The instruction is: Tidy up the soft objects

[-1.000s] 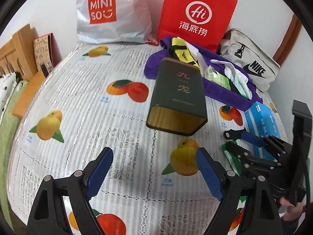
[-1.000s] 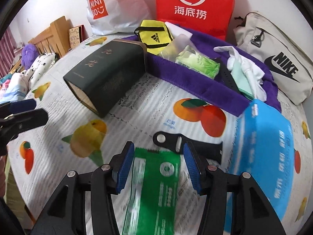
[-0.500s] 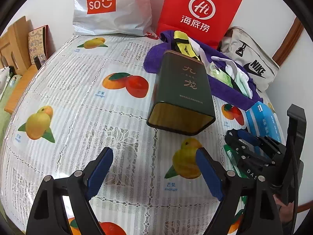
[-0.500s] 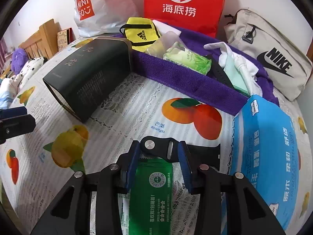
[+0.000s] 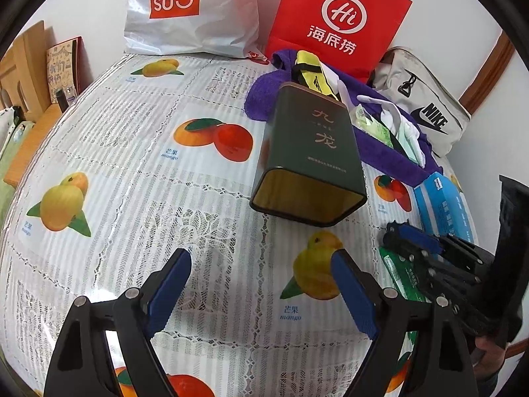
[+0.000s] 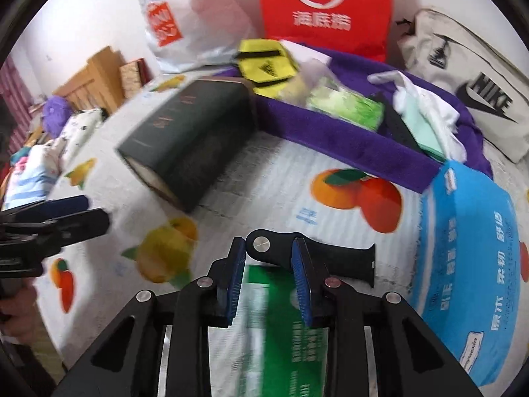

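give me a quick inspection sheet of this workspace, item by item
surface: table under a fruit-print lace cloth
job's things: green packet between the right gripper's fingers; blue tissue pack beside it; purple towel holding a yellow pouch, a light green packet and white cloth
clutter: dark tin lying on its side; black strap just past the green packet
grippers: left gripper open over bare cloth; right gripper narrowed around the green packet, contact unclear in the blur
cables: nothing seen
surroundings: white Miniso bag, red bag, Nike bag against the wall; wooden furniture to the left
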Tool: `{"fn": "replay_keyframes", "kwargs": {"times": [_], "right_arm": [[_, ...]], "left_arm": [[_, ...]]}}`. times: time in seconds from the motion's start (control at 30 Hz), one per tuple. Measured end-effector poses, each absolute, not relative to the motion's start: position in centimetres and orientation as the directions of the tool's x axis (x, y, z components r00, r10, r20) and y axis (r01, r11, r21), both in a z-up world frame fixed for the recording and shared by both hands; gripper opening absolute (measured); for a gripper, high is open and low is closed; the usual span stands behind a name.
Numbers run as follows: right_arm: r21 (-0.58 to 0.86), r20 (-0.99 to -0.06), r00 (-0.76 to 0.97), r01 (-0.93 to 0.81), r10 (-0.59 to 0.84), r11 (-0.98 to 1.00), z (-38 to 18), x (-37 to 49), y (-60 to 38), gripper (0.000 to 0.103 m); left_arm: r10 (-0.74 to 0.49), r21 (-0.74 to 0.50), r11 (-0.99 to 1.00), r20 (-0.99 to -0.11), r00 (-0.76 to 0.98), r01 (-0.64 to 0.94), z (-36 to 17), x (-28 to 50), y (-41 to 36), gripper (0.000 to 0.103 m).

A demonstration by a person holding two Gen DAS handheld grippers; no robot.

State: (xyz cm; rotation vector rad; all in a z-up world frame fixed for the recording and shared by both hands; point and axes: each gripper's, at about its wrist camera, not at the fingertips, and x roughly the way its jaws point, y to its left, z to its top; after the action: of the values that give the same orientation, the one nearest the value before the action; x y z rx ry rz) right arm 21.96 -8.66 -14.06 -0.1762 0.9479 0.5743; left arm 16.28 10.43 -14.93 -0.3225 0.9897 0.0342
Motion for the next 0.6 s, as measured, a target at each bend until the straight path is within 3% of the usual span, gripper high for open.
{"fn": "replay_keyframes", "kwargs": {"times": [0.6], "right_arm": [[0.112, -0.724, 0.527, -0.548, 0.446, 0.829, -8.6, 18.0, -10.5, 0.029]], "left_arm": [[-0.16, -0.257, 0.961, -0.824, 0.544, -0.106, -14.6, 15.5, 8.2, 0.086]]}}
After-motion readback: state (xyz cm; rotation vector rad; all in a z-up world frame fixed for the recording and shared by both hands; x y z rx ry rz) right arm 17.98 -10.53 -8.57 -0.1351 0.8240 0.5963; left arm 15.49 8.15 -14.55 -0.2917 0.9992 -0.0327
